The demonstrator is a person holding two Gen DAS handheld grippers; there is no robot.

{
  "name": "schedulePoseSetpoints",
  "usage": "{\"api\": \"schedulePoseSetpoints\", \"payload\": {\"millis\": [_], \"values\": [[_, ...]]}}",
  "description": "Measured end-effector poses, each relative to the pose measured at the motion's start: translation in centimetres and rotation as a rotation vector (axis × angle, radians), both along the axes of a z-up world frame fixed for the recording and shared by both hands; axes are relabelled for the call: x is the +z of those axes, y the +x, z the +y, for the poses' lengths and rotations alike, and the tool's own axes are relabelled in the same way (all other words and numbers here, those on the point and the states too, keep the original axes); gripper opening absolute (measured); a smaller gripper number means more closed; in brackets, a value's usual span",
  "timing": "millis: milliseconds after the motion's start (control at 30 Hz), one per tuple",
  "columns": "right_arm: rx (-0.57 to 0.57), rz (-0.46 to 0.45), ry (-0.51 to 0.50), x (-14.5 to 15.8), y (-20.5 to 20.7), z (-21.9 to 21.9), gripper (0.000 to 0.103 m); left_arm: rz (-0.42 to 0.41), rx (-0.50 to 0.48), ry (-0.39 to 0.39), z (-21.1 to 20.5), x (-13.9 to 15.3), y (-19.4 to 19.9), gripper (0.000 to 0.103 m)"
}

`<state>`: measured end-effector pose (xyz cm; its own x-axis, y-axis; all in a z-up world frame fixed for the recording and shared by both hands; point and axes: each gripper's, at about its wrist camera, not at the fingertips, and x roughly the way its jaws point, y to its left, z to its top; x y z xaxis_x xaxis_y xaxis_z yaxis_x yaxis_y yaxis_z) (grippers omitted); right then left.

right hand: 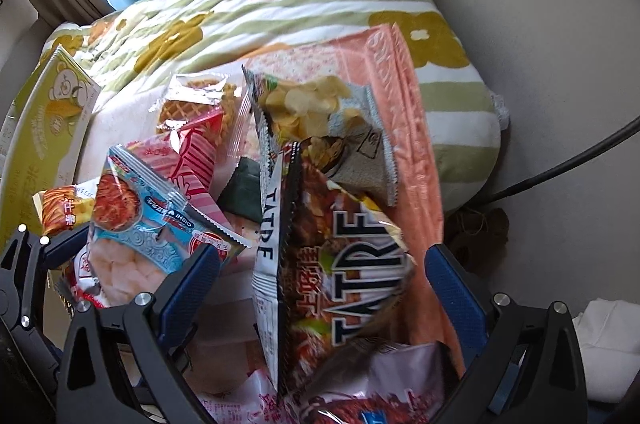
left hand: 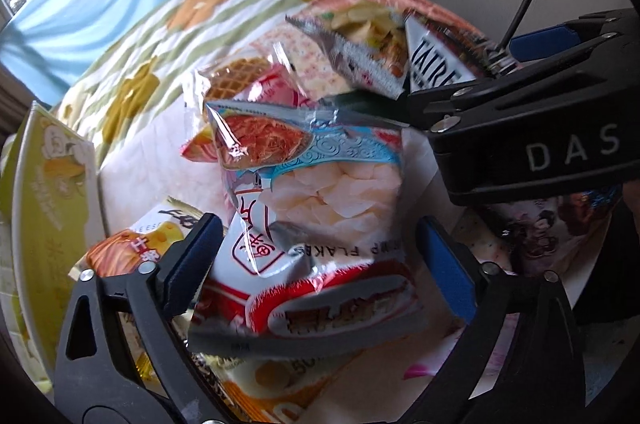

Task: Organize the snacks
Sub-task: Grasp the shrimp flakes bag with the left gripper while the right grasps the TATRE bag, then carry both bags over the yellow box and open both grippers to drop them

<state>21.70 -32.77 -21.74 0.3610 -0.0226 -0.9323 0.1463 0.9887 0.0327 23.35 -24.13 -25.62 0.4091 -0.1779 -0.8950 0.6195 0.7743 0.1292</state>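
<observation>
With jaws apart, the left gripper (left hand: 320, 260) straddles the shrimp flakes bag (left hand: 316, 200) lying on the snack pile, long axis along the pointing direction, while the right gripper (right hand: 322, 288), jaws apart, brackets the chip bag (right hand: 340, 264).

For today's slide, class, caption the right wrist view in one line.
Open right gripper poised over the dark Tatre snack bag atop a heap of packets.
</observation>
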Motion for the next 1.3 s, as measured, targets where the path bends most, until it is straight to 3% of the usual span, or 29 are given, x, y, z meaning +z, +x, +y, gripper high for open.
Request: {"api": "schedulePoseSetpoints", "payload": {"millis": [300,400,567,700,767,933,1300], "values": [[-0.033,0.054,0.002,-1.0,0.7,-0.3,0.096,0.037,-0.029,-0.025,0.7,0.3,0.9,0.067],[-0.041,0.079,-0.004,-1.5,0.6,-0.3,0.087,0.041,-0.050,-0.030,0.5,0.5,0.7,0.063],[-0.055,0.085,-0.002,-1.5,0.5,-0.5,0.082,0.060,-0.059,-0.061,0.7,1.1,0.9,0.060],[-0.057,0.077,0.009,-1.1,0.2,-0.4,0.059,0.052,-0.066,-0.072,0.7,1.5,0.7,0.058],[-0.053,0.069,-0.001,-0.8,0.0,-0.2,0.053,0.050,-0.064,-0.074,0.7,1.5,0.4,0.058],[-0.054,0.016,0.018,0.6,-0.6,-0.4,0.053,0.022,-0.034,-0.083,0.9,2.7,-0.4,0.058],[0.008,-0.141,0.045,6.0,-3.5,-0.3,0.053,-0.097,0.115,-0.138,3.2,8.1,-3.4,0.058]]}}
